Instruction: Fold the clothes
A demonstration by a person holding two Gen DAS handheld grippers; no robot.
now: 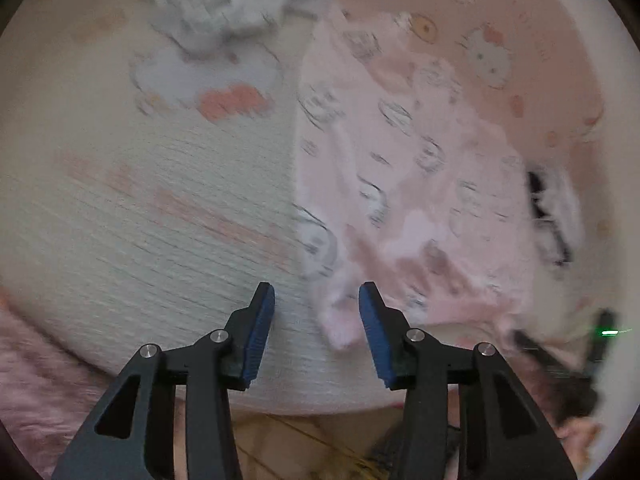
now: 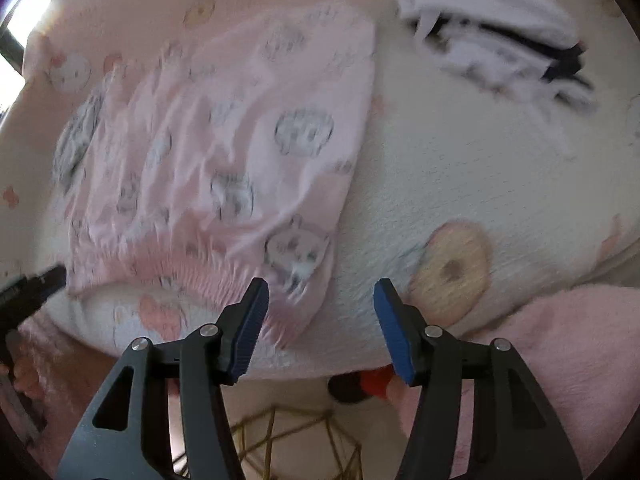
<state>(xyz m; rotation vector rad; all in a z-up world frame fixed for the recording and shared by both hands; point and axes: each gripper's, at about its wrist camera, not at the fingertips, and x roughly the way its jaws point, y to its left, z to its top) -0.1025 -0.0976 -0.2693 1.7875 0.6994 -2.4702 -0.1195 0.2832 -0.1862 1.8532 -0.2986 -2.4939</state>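
While both views are motion-blurred, the pink printed garment [image 2: 224, 152] lies spread on the bed sheet [image 2: 440, 184], its gathered waistband edge toward the near bed edge. Left gripper [image 1: 317, 300] has jaws apart, empty, over the garment's near corner. Right gripper [image 2: 321, 296] also jaws apart, empty, just beside the garment's right corner. White-and-black clothing [image 2: 496, 40] sits well apart, further back. Grey crumpled item [image 1: 228, 4] lies far back in the left view.
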